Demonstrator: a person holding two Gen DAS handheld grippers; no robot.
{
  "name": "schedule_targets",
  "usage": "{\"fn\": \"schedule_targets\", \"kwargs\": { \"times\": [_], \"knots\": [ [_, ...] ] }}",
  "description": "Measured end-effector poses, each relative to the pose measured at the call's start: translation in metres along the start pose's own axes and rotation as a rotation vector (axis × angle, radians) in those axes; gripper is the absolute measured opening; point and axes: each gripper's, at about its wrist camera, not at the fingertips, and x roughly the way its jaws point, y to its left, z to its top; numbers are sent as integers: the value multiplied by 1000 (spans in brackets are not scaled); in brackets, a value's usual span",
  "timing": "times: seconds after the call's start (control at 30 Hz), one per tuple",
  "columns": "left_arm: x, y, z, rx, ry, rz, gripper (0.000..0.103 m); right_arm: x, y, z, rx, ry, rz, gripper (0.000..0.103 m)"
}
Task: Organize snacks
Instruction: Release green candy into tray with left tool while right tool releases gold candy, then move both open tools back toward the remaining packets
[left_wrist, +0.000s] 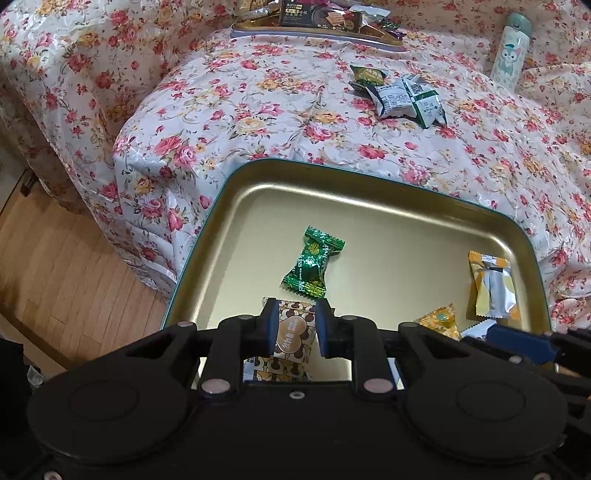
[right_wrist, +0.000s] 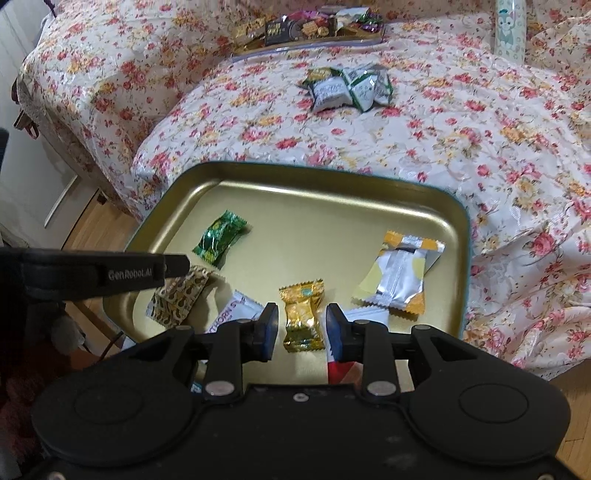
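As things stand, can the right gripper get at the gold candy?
Probably yes: the right gripper is open with the gold candy lying flat between its fingers on the tray, nothing on top of it.

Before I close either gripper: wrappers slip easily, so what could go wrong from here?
The left gripper straddles the brown patterned snack, which looks tilted and might twist out. The right gripper brackets the gold candy, with other packets crowding its fingers, so it could snag one. The gold tray overhangs the bed's edge and might tip.
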Motion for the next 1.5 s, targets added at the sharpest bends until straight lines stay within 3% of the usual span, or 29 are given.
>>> {"fn": "schedule_targets", "kwargs": {
  "times": [0.13, 0.43, 0.93, 1.07, 1.27, 1.5],
  "knots": [
    [-4, -2, -2, 6, -18, 9, 30, -9, 0, 4, 3, -59, -48, 32],
    [-17, -9, -7, 28, -96, 13, 30, -41, 0, 13, 36, -286, -209, 32],
    [-20, -6, -10, 14, -139, -25, 30, -42, 0, 0, 123, -384, -243, 33],
    [-20, -4, 7, 41, -181, -43, 32, -39, -3, 0, 102, -409, -229, 35],
    [-26, 1, 50, 123, -329, 16, 33, -37, -13, 16, 77, -452, -214, 37],
    [-17, 12, 98, 115, -382, -14, 33, -34, -21, 53, 9, -492, -196, 42]
  ]
}}
